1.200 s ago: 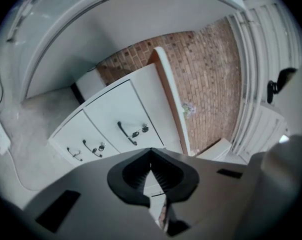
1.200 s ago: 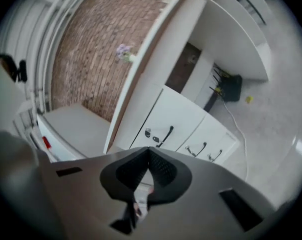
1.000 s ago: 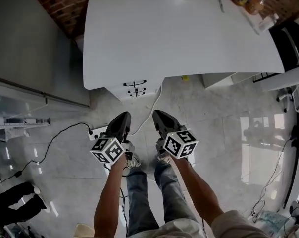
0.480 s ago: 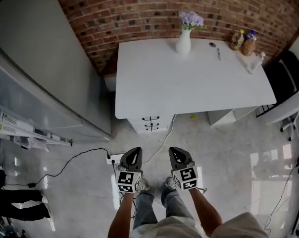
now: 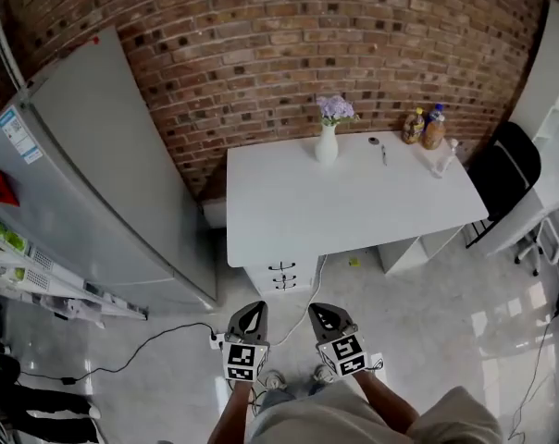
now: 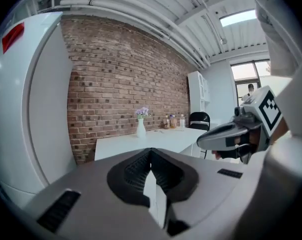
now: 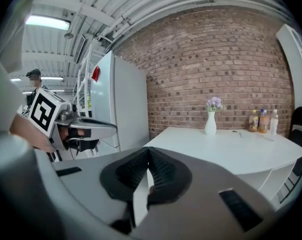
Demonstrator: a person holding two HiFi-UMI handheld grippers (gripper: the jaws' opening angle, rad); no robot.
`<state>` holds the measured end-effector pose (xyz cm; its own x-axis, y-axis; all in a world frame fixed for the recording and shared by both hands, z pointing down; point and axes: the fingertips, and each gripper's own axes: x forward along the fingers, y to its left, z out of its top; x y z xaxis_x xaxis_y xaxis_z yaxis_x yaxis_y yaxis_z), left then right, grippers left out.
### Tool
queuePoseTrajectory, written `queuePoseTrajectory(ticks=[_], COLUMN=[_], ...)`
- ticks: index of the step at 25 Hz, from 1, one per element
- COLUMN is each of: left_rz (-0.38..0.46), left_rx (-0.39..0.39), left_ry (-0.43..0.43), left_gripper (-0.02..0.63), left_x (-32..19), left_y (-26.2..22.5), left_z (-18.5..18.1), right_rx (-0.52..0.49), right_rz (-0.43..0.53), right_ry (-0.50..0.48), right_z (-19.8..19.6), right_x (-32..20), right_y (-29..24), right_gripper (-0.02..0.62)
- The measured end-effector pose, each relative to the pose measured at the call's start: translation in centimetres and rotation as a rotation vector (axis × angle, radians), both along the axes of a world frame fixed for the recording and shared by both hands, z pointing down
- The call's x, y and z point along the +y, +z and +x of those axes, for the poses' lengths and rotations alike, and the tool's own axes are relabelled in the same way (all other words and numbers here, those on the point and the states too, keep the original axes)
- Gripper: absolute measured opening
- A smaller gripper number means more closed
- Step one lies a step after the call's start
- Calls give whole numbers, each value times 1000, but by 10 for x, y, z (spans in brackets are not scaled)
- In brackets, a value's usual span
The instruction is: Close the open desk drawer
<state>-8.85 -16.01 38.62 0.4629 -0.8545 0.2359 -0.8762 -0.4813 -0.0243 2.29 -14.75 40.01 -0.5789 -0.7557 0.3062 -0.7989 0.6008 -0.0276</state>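
Observation:
A white desk (image 5: 354,202) stands against the brick wall, with a white drawer unit (image 5: 281,276) under its front left corner. Three dark handles show on the unit's front; I cannot tell whether a drawer stands out. My left gripper (image 5: 253,315) and right gripper (image 5: 322,316) are side by side at the bottom of the head view, well short of the unit, both pointing toward the desk. Both are shut with nothing between the jaws. The left gripper (image 6: 152,160) and the right gripper (image 7: 149,159) each see the desk ahead.
A tall grey refrigerator (image 5: 94,183) stands left of the desk. On the desk are a white vase of flowers (image 5: 328,137), bottles (image 5: 424,126) and a small utensil. A black chair (image 5: 502,178) is at the right. A power strip and cable (image 5: 159,340) lie on the floor.
The head view has tilted up from the floor to the desk, wall and refrigerator. Both grippers have risen and rolled upright, staying shut and side by side.

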Motion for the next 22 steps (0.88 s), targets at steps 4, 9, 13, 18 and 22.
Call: queuePoseTrajectory(ticks=[4, 9, 13, 18, 22], left_rz=[1, 35, 57, 50, 26], left_rx=[-10, 28, 52, 64, 77], left_ry=[5, 18, 19, 14, 2], left_gripper=[12, 12, 12, 12, 12], left_x=[7, 7, 8, 8, 12], left_y=[-29, -55, -61, -59, -53], left_z=[-9, -1, 0, -7, -12], right_rx=[-13, -41, -59, -83, -87], right_rz=[36, 59, 64, 50, 46], right_ry=[3, 43, 69, 80, 61], right_z=[-1, 8, 7, 1, -8], right_x=[14, 14, 15, 12, 14], right_y=[-36, -66, -67, -64, -66], right_gripper=[17, 17, 17, 17, 17])
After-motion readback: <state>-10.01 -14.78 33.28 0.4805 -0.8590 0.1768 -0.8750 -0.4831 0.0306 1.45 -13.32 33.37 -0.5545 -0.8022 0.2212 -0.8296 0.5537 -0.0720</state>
